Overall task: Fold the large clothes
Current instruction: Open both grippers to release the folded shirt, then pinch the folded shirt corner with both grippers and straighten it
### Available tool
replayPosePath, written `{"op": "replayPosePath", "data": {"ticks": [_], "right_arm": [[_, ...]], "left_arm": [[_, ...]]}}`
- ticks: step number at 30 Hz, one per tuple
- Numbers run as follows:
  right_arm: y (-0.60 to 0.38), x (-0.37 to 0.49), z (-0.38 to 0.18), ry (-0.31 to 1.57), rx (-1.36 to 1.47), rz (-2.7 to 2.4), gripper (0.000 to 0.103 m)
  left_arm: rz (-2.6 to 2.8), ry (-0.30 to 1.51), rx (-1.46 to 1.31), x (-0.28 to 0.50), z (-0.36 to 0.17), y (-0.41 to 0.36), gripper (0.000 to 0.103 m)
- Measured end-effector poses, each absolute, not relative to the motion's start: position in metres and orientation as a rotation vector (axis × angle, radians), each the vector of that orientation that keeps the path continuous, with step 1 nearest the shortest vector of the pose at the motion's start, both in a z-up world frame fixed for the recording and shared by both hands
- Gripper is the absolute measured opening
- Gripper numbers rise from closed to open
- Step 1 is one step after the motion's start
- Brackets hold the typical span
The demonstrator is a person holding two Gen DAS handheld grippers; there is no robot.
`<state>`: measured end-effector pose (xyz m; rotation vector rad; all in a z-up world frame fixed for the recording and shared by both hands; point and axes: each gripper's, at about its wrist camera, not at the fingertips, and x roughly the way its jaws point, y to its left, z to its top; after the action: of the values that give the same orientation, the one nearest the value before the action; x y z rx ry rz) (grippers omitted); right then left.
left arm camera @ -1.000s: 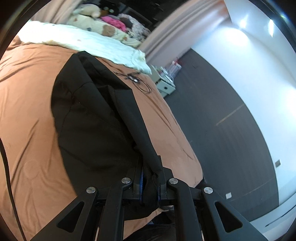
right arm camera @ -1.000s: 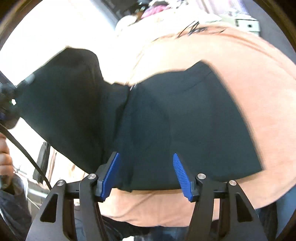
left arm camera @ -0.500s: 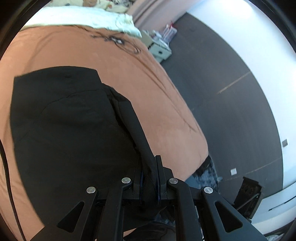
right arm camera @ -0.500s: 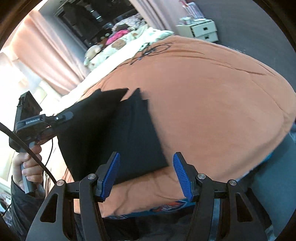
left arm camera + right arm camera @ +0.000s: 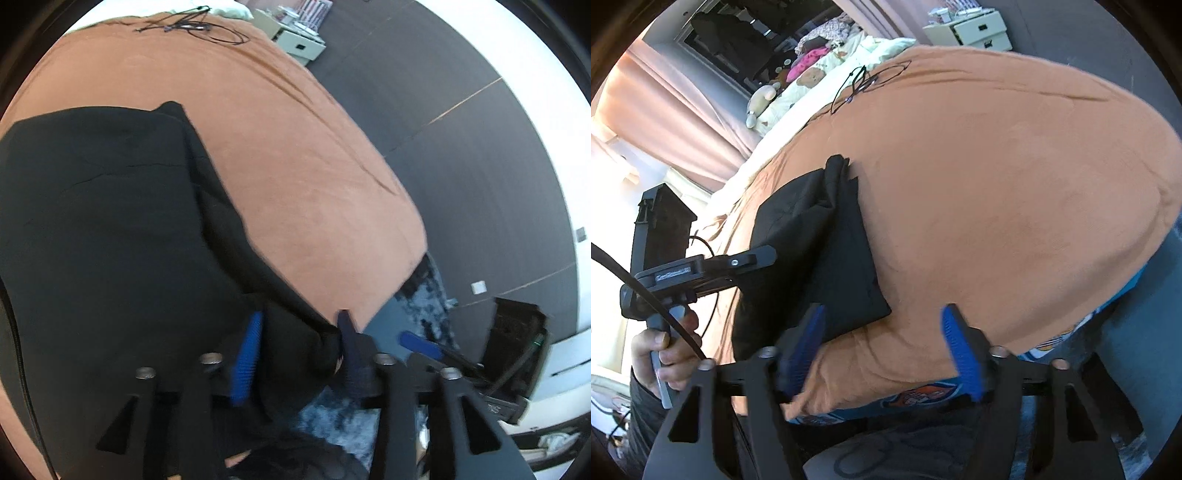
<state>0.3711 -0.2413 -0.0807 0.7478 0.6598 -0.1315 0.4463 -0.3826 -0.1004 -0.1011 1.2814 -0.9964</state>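
A large black garment (image 5: 103, 221) lies folded on the orange bedspread (image 5: 295, 166); it also shows in the right wrist view (image 5: 827, 243). My left gripper (image 5: 295, 332) is open, its blue pads apart, with the garment's near corner lying loose between them. It shows from the side in the right wrist view (image 5: 701, 267), held in a hand at the garment's left edge. My right gripper (image 5: 882, 332) is open and empty, just above the bed's near edge, at the garment's near right corner.
A tangled black cable (image 5: 864, 81) lies on the far part of the bedspread. Cream bedding with soft toys (image 5: 812, 74) is beyond it. A pale bedside cabinet (image 5: 975, 31) stands on the dark floor (image 5: 480, 166) to the right.
My left gripper was shut on the garment's edge and has opened, letting it go. The garment has come down flat on the bed. My right gripper stayed open and drew back toward the bed's near edge.
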Motion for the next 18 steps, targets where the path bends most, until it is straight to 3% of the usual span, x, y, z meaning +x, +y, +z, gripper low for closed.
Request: {"op": "replayPosePath", "data": {"ticks": [4, 10, 18], "right_arm": [[-0.252, 0.403, -0.084, 0.661, 0.769, -0.087, 0.072], [-0.249, 0.454, -0.088, 0.703, 0.762, 0.029, 0.072], [-0.244, 0.515, -0.093, 0.803, 0.683, 0.094, 0.072]], "left_arm": [[-0.989, 1.240, -0.136, 0.456, -0.087, -0.359, 0.065], [-0.870, 1.188, -0.174, 0.471, -0.077, -0.303, 0.066], [-0.631, 1.197, -0.208, 0.475, -0.113, -0.211, 0.066]]}}
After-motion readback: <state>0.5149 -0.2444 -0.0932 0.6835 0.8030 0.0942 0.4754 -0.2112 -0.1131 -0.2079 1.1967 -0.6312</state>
